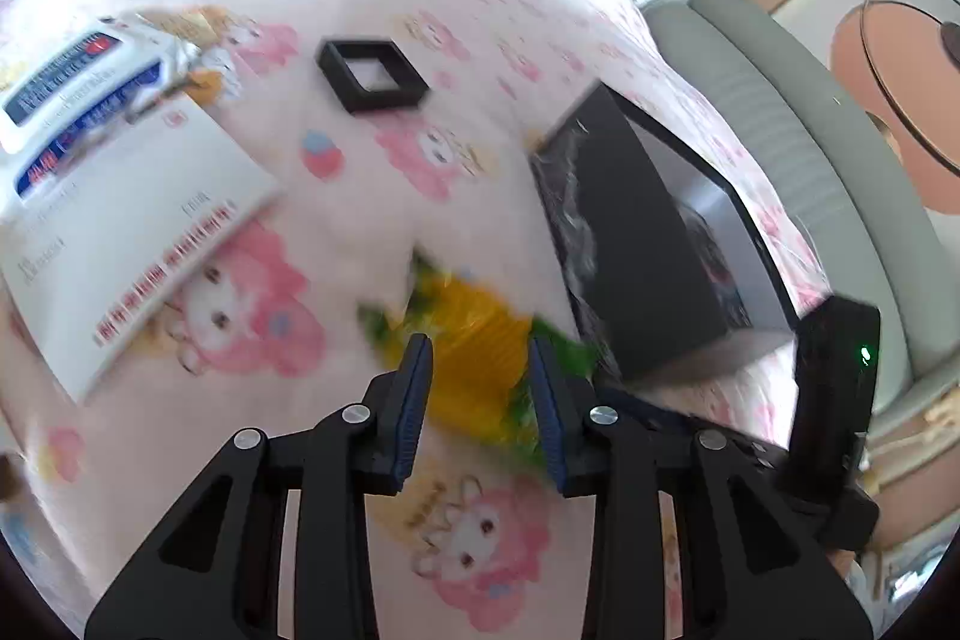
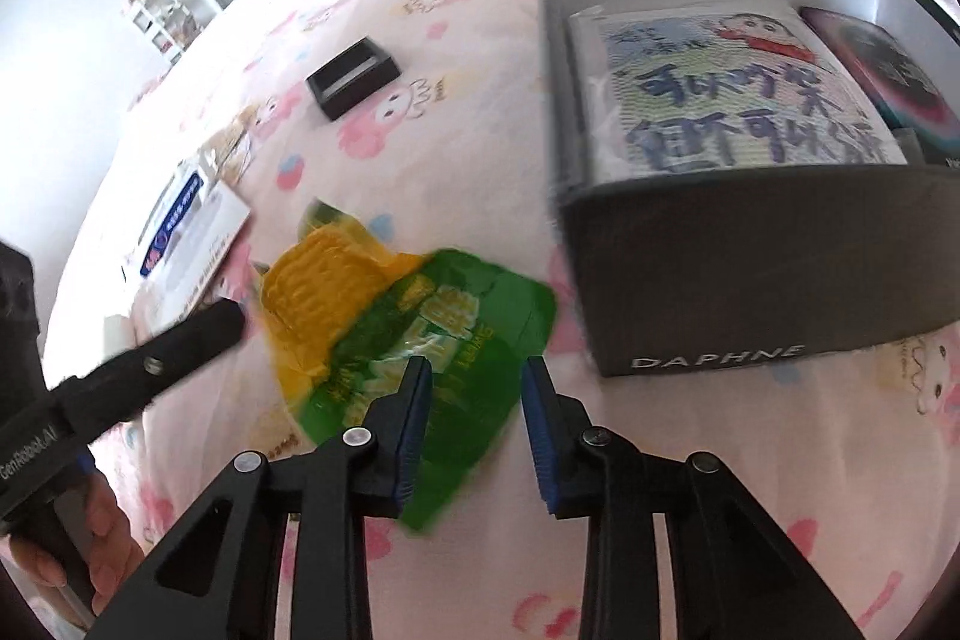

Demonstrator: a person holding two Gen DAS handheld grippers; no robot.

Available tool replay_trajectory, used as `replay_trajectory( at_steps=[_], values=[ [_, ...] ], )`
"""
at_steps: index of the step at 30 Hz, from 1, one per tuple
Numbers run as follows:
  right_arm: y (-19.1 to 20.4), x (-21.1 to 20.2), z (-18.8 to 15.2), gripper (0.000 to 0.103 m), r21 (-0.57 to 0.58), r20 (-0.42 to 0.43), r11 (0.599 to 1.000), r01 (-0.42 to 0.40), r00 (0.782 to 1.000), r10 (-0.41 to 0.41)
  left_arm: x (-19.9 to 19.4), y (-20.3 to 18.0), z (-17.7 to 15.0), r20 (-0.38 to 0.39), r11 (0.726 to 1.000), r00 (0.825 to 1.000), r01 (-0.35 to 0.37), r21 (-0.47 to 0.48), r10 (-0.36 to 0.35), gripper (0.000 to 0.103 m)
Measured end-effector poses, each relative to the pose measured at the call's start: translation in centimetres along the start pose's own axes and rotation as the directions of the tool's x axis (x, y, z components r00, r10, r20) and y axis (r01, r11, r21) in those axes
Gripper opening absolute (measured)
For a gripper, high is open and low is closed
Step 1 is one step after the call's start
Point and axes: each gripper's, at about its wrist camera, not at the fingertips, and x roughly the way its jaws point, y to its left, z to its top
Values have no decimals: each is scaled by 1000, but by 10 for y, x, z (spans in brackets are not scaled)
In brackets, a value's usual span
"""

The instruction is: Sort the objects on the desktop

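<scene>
Now | my left gripper [image 1: 480,388] open over corn packet [image 1: 474,340] | my right gripper [image 2: 477,412] open, packet's green end beneath | grey box [image 2: 750,268] right-ahead

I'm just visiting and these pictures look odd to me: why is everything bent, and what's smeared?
Both views come through fisheye lenses, so the pink tablecloth bulges and the corners go dark. In the left wrist view the snack packet and white envelope are motion-blurred; in the right wrist view the packet smears, while the dark box reads sharper.
</scene>
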Motion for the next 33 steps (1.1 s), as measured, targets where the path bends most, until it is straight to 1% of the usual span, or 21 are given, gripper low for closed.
replay_trajectory(
  at_steps=[2,3,4,6,7,9,11,12,16,18,21,23,26,27,28,30,31,32,33],
  values=[
    [-4,1,1,29,17,-14,1000,-5,1000,6,9,13,5,-3,999,1000,-22,-47,22,35],
    [-5,4,1,29,18,-29,1000,-5,1000,5,14,19,7,-6,997,999,-32,-70,31,40],
    [-5,8,0,30,18,-47,1000,-4,999,4,22,25,9,-17,995,1000,-25,-94,24,47],
    [-6,14,-4,38,21,-75,1000,0,997,1,40,36,10,-38,990,999,-17,-142,11,54],
    [-6,15,-7,42,23,-81,1000,-3,997,5,49,41,10,-48,986,999,-14,-165,6,54],
    [-4,18,-12,45,17,-86,1000,-2,996,4,56,43,7,-51,985,999,-12,-174,3,53],
    [-2,20,-14,47,5,-97,1000,1,995,-1,52,35,6,-61,991,998,-3,-135,-5,41],
    [-1,19,-14,47,0,-97,1000,1,995,-1,50,31,5,-67,993,998,0,-117,-8,38],
    [-3,15,-11,47,8,-85,1000,-24,996,24,37,21,-4,-110,995,994,-30,-96,19,37],
    [-2,14,-7,47,-11,-82,1000,-27,996,26,31,16,-9,-132,995,991,-43,-84,32,36],
    [-2,8,-3,47,-25,-68,1000,-18,998,17,11,13,-12,-148,997,989,-9,-74,-2,36],
    [-6,5,-2,47,-14,-62,1000,-28,998,27,6,17,-9,-126,995,992,14,-99,-27,37],
    [-14,3,-6,47,3,-74,1000,-29,997,29,13,28,-5,-110,991,993,16,-135,-31,45],
    [-17,5,-8,47,9,-82,1000,-26,996,27,17,31,-5,-113,989,993,21,-146,-38,50],
    [-20,7,-10,48,16,-89,999,-27,996,29,25,35,-5,-121,986,991,34,-162,-54,59],
    [-22,12,-10,50,25,-99,999,-35,994,37,37,39,-3,-125,981,989,50,-189,-74,70],
    [-21,14,-10,53,21,-102,999,-34,994,36,43,42,-2,-122,977,989,60,-206,-86,72],
    [-20,16,-8,54,17,-102,999,-37,994,39,48,44,-1,-126,973,987,72,-220,-101,72],
    [-18,17,-6,54,13,-98,999,-44,994,45,52,43,-1,-134,974,986,67,-216,-97,72]
  ],
)
